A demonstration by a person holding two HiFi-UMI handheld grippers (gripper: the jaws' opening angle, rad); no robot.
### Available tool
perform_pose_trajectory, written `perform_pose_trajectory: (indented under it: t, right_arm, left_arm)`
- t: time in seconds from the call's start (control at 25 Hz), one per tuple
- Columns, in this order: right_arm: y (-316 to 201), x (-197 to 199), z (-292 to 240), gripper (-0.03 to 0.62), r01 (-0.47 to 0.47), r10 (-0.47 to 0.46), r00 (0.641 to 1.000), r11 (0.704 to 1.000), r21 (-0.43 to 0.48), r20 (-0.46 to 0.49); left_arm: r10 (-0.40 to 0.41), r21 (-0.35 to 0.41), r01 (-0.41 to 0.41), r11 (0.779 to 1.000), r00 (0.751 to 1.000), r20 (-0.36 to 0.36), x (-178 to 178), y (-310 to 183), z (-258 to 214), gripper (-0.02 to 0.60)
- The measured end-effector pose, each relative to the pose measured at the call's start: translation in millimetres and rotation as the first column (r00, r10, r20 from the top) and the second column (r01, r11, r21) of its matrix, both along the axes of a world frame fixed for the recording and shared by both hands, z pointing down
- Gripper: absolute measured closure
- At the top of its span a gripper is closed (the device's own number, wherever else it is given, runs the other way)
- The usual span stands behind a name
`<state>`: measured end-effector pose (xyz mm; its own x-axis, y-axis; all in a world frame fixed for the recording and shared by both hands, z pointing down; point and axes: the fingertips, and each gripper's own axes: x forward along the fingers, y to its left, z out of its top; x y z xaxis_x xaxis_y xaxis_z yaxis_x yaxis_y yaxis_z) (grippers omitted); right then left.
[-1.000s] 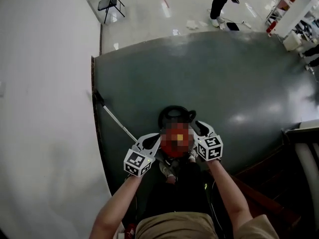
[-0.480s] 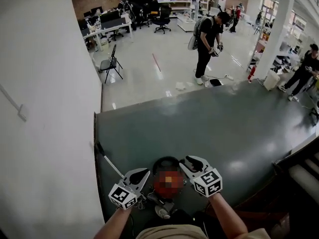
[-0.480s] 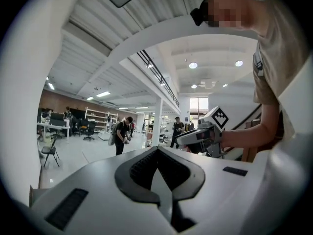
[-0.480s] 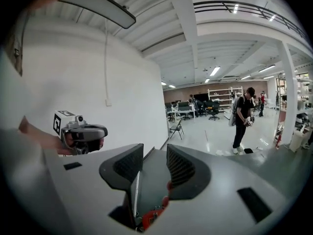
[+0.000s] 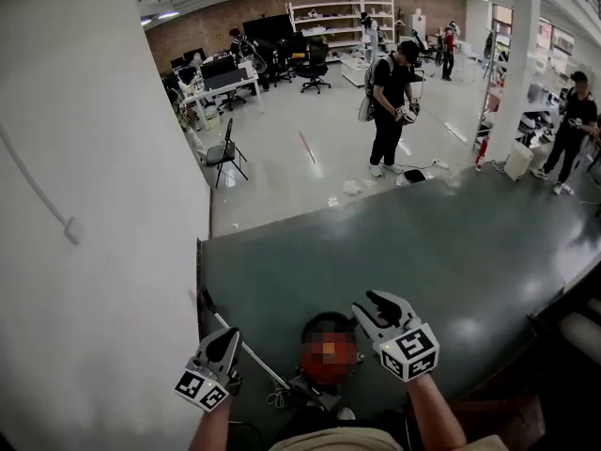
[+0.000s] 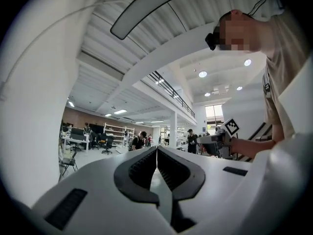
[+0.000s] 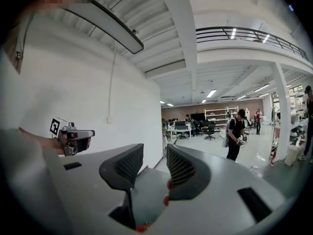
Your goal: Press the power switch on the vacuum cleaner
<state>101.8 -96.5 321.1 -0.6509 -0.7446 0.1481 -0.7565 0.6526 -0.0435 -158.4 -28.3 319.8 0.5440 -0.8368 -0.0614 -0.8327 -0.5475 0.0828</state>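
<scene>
Vacuum cleaner: seen on the floor at 6 o'clock.
Left hand-held gripper: jaws together, empty, held off it.
Right hand-held gripper: jaws apart, empty.
Progress: switch not touched; press cannot be confirmed.

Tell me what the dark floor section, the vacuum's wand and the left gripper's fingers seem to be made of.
The dark floor section is likely painted or coated hard flooring, semi-gloss: it shows soft light patches. The wand is probably a metal tube: thin, straight, pale and silvery. The left gripper's fingers have black matte ribbed pads, probably rubber, in a smooth, pale, plastic-looking shell.
</scene>
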Motion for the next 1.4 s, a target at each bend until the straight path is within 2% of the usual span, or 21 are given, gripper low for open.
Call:
perform_pose_trajectory:
  t: [0.16,0.4,0.64,0.8,1.04,1.24,1.4]
  right_arm:
    - [11.7,17.2,-6.6,0.439,-0.048,0.048,0.999,0.997,0.055,-0.007]
    - [22.0,44.3,3.9,0.441,-0.152,0.154,0.988,0.985,0.076,-0.021]
    - [13.9,44.5,55.0,0.442,-0.268,0.270,0.961,0.962,0.046,-0.062]
    - [14.2,24.8,107.8,0.442,-0.306,0.303,0.950,0.951,-0.035,-0.078]
    - [28.8,-22.9,161.3,0.444,-0.269,0.258,0.961,0.955,-0.122,-0.101]
    - [46.4,-52.8,172.8,0.444,-0.225,0.211,0.972,0.964,-0.140,-0.107]
    - [52.6,-72.8,181.1,0.444,-0.196,0.181,0.978,0.970,-0.146,-0.108]
  left_arm:
    - [-0.052,0.018,0.052,0.998,0.999,0.013,-24.2,19.2,-9.2,0.575]
    - [-0.126,0.040,0.125,0.991,0.992,0.028,-73.6,24.9,1.5,0.575]
    - [-0.142,-0.060,0.143,0.988,0.990,0.028,-114.7,14.8,61.5,0.575]
    - [-0.134,-0.102,0.136,0.986,0.991,0.027,-125.5,9.9,104.0,0.575]
    - [-0.036,-0.156,0.037,0.987,0.999,0.015,-107.1,1.9,143.0,0.575]
    - [0.037,-0.191,-0.034,0.981,0.999,0.010,-77.5,11.6,156.6,0.575]
    - [0.057,-0.211,-0.057,0.976,0.998,-0.007,-65.4,13.2,166.7,0.575]
